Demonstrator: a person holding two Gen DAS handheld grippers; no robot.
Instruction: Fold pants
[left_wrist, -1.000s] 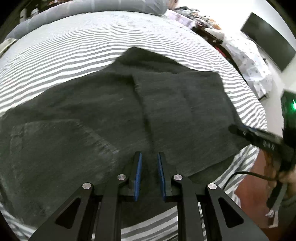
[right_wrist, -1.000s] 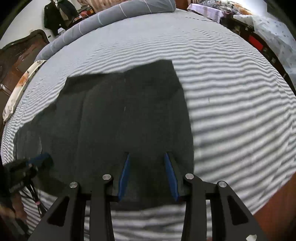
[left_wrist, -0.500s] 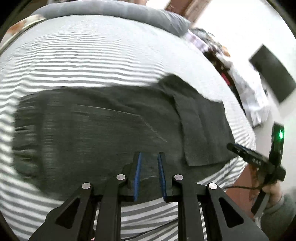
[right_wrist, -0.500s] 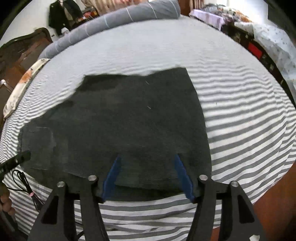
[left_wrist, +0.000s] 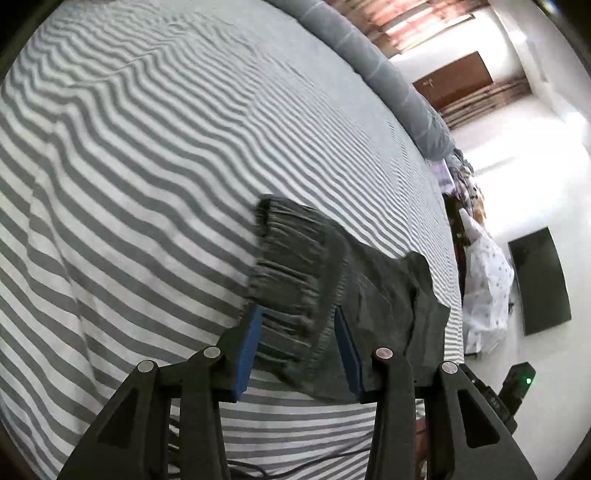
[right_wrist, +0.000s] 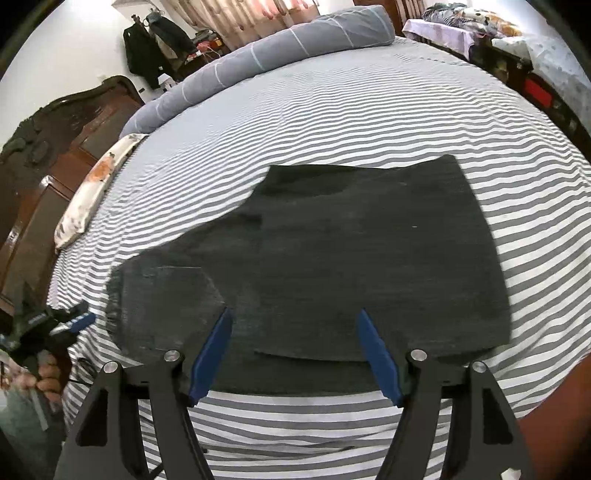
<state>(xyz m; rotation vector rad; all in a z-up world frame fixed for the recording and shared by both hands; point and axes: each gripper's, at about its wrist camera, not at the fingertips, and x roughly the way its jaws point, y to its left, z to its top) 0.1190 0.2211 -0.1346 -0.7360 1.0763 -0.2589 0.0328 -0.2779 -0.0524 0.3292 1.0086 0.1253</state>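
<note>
Dark grey pants (right_wrist: 351, 258) lie folded flat on the striped bed near its front edge. In the left wrist view I see their ribbed elastic waistband (left_wrist: 291, 280) end-on. My left gripper (left_wrist: 299, 314) is open, its blue pads either side of the waistband end, just above it. My right gripper (right_wrist: 295, 317) is wide open and empty, hovering over the near edge of the pants at their middle. The left gripper also shows in the right wrist view (right_wrist: 70, 321) at the waistband end, held by a hand.
The grey-and-white striped bed sheet (right_wrist: 332, 110) stretches far behind the pants. A long grey bolster (right_wrist: 258, 59) lies along the far side. A dark wooden headboard (right_wrist: 55, 147) stands at left. Cluttered furniture (right_wrist: 517, 48) and a black screen (left_wrist: 539, 280) line the right side.
My left gripper swung left to the waistband end and opened. My right gripper pulled back and opened wider. The pants lie still.
</note>
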